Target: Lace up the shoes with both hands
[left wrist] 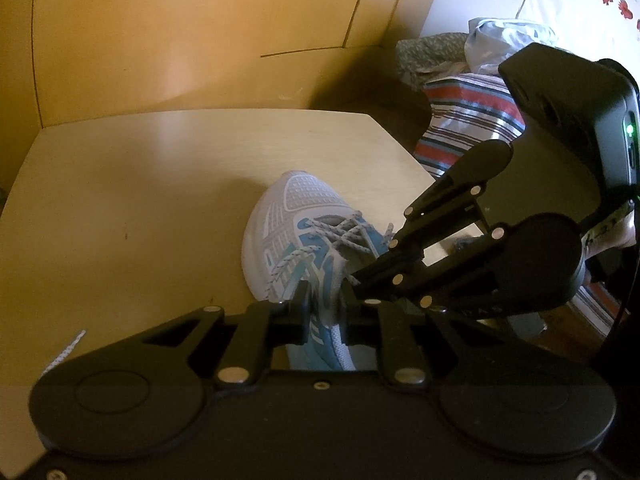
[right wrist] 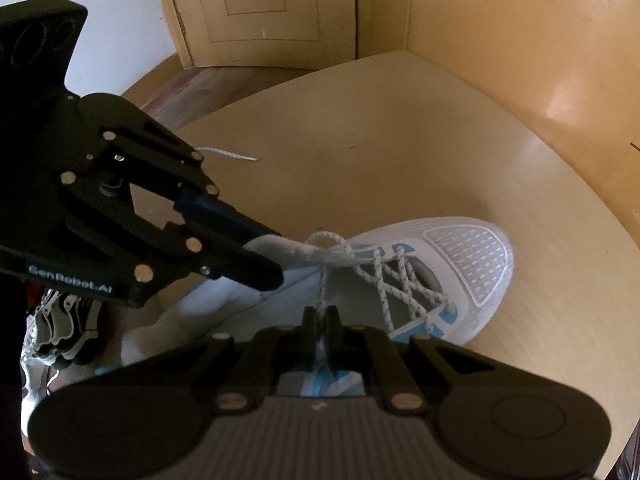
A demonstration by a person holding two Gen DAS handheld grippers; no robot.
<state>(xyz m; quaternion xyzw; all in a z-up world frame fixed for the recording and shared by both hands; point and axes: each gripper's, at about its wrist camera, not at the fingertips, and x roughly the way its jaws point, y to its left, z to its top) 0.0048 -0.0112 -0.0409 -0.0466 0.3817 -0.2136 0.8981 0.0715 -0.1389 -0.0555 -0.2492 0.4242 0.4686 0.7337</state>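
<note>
While the right gripper (right wrist: 320, 314) pinches the lace (right wrist: 322, 288) taut above the shoe (right wrist: 468, 264), the left gripper (right wrist: 264, 256) clamps the grey tongue (right wrist: 292, 252). The shoe lies on the table (right wrist: 400, 140), toe pointing away.

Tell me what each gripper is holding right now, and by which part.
Left gripper pinches the shoe by its tongue's upper end. Right gripper is shut on the lace, on the strand rising from the eyelets.
</note>
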